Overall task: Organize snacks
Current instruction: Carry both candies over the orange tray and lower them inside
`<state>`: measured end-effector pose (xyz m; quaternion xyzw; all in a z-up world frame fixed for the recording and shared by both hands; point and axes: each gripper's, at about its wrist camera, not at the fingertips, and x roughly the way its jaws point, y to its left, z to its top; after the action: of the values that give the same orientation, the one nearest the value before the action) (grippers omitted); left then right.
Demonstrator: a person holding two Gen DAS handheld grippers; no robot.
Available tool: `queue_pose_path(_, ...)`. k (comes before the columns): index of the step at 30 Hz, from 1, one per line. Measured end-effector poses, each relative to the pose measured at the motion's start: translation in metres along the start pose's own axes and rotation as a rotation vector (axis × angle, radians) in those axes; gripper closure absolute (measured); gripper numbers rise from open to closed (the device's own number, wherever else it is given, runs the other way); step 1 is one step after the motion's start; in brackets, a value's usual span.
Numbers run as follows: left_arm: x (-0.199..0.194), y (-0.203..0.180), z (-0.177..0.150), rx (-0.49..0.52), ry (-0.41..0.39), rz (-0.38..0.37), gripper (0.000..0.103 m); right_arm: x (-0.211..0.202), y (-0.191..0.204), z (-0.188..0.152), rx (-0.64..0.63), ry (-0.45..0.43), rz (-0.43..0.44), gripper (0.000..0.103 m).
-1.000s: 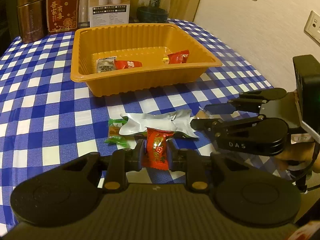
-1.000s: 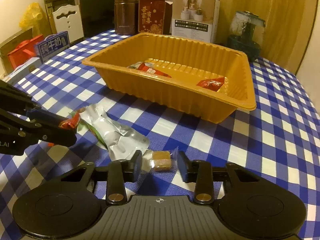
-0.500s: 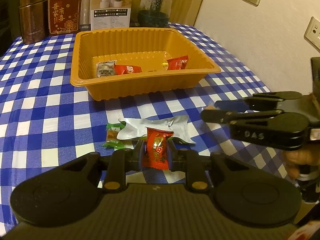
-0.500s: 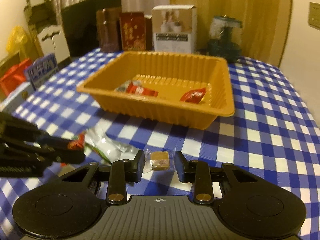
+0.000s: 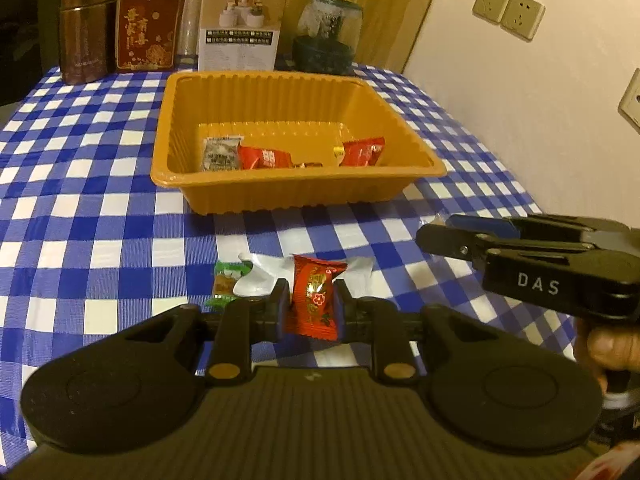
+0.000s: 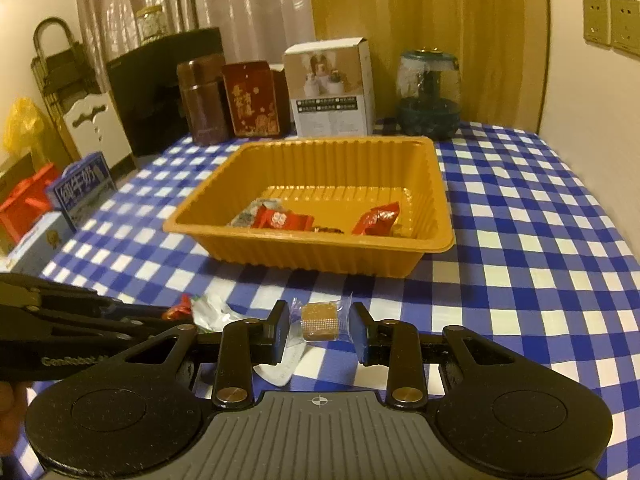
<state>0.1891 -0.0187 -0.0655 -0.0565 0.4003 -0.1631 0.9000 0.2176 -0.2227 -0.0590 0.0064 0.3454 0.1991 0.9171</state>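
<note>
You had bare tabletop (image 6: 520, 280) at frame right; the tray's (image 6: 320, 254) near wall blocked mid-frame.

Blue and white checked tablecloth (image 5: 100, 208) covers the table; at the far edge there's a brown tin (image 5: 85, 28), a dark red box with gold lettering (image 5: 147, 26), a white carton with a product photo (image 5: 243, 20) and a glass-domed jar on a dark base (image 5: 326, 36); wall sockets (image 5: 508, 10) on the right; off to the left a blue milk box (image 6: 82, 188) and a yellow bag (image 6: 20, 124).
</note>
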Motion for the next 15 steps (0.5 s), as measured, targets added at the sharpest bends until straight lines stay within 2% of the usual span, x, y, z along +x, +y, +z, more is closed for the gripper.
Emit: queue_pose_path(15,-0.008,-0.008,0.026,-0.029,-0.094,-0.007,0.083,-0.008,-0.001,0.021,0.060,-0.082,-0.010,0.070)
